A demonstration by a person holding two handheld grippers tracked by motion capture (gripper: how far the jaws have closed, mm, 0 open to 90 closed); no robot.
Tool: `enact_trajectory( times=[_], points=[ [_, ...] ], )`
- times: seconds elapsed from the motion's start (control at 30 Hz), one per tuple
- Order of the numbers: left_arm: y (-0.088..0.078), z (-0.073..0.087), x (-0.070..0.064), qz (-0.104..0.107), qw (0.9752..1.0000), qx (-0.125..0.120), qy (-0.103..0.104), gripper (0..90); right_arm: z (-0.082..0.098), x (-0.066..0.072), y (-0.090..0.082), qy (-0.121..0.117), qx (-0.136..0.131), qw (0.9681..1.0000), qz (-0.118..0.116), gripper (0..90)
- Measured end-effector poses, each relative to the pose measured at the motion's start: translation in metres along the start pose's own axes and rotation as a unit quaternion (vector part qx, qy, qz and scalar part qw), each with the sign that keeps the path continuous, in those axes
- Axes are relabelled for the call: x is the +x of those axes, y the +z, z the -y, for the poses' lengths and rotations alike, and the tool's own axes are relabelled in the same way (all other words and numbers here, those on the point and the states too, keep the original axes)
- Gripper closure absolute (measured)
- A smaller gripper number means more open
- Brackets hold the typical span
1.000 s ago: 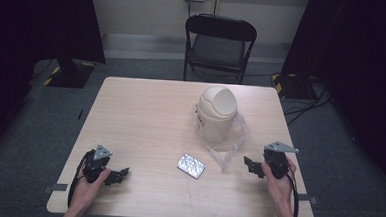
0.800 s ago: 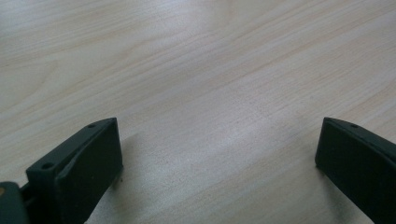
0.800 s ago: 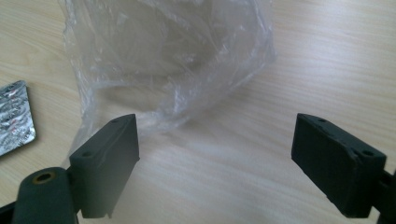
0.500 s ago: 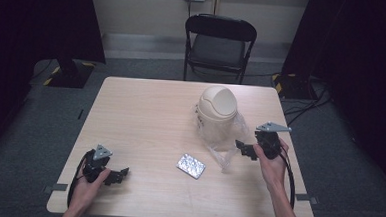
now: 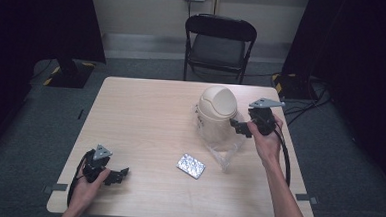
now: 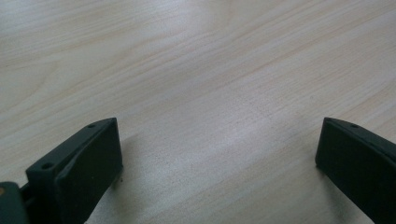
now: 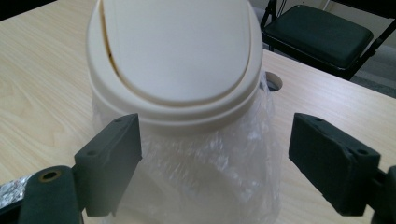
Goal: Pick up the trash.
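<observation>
Now both grippers' fingers gape; cream domed bin (image 5: 216, 111) wears clear crinkled liner (image 7: 205, 172).

Cream bin (image 5: 217, 110) in clear liner (image 5: 225, 149), seemingly silver foil packet (image 5: 191, 166), pale wood-grain table (image 5: 140, 121).

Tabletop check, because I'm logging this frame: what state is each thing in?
Bin: upright, swing lid closed, clear bag hanging outside.
Foil packet: flat on the table, untouched.
Left gripper: open, over bare wood.
Right gripper: open, jaws either side of the bin.
Chair: unoccupied.
</observation>
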State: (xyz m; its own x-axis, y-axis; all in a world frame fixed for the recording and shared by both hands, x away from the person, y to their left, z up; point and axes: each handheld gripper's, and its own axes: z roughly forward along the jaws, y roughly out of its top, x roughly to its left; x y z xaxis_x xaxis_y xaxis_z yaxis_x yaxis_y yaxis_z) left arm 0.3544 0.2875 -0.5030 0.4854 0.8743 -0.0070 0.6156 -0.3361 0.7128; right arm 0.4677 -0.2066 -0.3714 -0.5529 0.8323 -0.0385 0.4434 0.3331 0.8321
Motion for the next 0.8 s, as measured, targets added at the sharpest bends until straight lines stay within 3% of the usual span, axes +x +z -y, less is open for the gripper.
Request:
enact_trajectory(
  times=[0.2,0.3,0.73,0.8],
  points=[
    [0.0,0.0,0.0,0.0,1.0,0.001,0.001,0.0,-0.018,-0.008,0.004,0.0,-0.004,1.0,0.001,16.8],
    [0.0,0.0,0.0,0.0,1.0,0.0,0.0,0.0,-0.027,-0.014,0.014,-0.001,0.011,0.9999,0.006,16.8],
    [0.0,0.0,0.0,0.0,1.0,0.001,0.001,0.0,-0.037,-0.018,0.04,0.006,0.038,0.9992,0.008,16.7],
    [0.0,0.0,0.0,0.0,1.0,0.0,0.0,0.0,-0.034,-0.021,0.048,0.017,0.044,0.9989,0.0,16.0]
  ],
)
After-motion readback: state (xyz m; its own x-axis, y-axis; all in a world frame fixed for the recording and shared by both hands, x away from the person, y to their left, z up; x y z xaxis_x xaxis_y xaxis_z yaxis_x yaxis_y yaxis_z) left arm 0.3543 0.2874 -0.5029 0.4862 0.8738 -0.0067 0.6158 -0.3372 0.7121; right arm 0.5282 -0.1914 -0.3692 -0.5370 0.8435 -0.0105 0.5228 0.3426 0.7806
